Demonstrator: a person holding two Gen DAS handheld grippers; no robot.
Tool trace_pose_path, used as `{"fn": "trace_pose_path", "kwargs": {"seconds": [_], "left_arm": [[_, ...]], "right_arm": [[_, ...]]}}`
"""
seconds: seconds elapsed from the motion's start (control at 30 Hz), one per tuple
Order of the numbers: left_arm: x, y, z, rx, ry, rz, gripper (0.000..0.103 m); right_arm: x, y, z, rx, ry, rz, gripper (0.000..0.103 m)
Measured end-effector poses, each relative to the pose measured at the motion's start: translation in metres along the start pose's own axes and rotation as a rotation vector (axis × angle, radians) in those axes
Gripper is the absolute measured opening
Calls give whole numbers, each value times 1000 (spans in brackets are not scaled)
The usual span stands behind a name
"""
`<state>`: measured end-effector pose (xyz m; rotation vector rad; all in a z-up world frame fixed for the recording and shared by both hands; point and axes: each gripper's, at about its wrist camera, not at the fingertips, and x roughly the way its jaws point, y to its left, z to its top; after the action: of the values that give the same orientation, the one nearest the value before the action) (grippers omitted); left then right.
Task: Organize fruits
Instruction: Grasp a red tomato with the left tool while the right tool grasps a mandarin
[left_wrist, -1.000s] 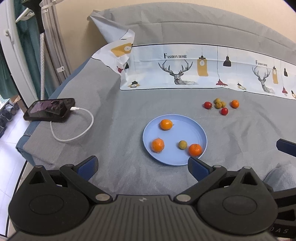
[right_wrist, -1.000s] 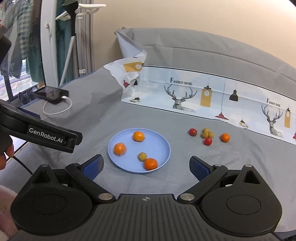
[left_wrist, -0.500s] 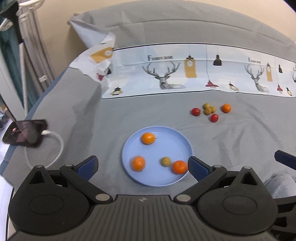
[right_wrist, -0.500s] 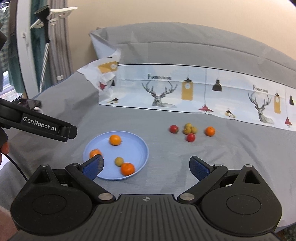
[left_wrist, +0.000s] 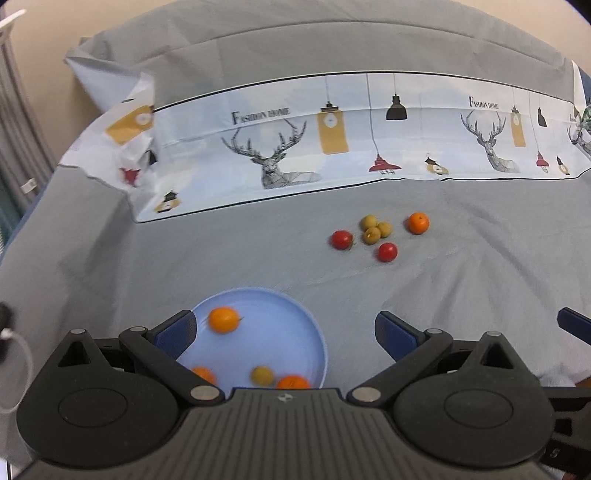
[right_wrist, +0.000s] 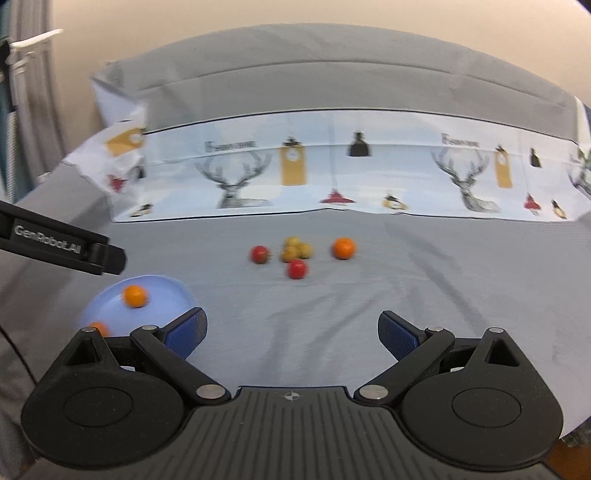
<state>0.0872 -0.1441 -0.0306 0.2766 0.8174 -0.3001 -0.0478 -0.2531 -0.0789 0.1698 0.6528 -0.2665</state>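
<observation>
A light blue plate (left_wrist: 295, 306) lies on the grey cloth and holds three small oranges (left_wrist: 223, 319) and one yellow-green fruit (left_wrist: 262, 375). Farther off lies a loose cluster: two red fruits (left_wrist: 342, 239), three yellow-green fruits (left_wrist: 375, 229) and one orange (left_wrist: 418, 223). My left gripper (left_wrist: 286, 332) is open and empty above the plate's right half. My right gripper (right_wrist: 291, 332) is open and empty, short of the cluster (right_wrist: 295, 253), with the plate (right_wrist: 166, 288) at its lower left.
A printed cloth with deer and lamps (left_wrist: 332, 147) lies across the back, its left end crumpled. A white cable (left_wrist: 14, 354) shows at the left edge. The left gripper's black body (right_wrist: 59, 242) juts into the right wrist view.
Both grippers have moved forward and to the right, toward the loose cluster. The plate has slid to the lower left of both views. The phone has left the views. Both stay open.
</observation>
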Motion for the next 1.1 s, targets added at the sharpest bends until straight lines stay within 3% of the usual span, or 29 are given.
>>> {"fn": "trace_pose_path", "kwargs": {"seconds": [0.3, 0.6, 0.7, 0.87, 0.93, 1.0, 1.03, 1.07, 1.1], "left_arm": [[88, -28, 37, -9, 48, -14, 103], [223, -34, 80, -67, 185, -36, 103], [261, -36, 89, -34, 229, -53, 103], [298, -40, 96, -8, 300, -137, 103], [307, -43, 97, -20, 318, -136, 102], [310, -45, 97, -36, 330, -152, 75], [309, -47, 98, -25, 333, -160, 58], [303, -49, 98, -10, 309, -165, 31], [299, -52, 97, 8, 300, -178, 30]], "right_arm": [[74, -63, 14, 14, -5, -101, 99], [198, -90, 32, -7, 44, -53, 99], [240, -91, 39, -25, 71, -30, 99], [297, -89, 42, -75, 120, -27, 99], [312, -90, 44, -76, 124, -18, 99], [322, -91, 45, -80, 124, -9, 96], [324, -91, 46, -85, 112, 5, 87], [324, -92, 46, -87, 95, 23, 78], [322, -91, 47, -93, 78, 40, 49]]}}
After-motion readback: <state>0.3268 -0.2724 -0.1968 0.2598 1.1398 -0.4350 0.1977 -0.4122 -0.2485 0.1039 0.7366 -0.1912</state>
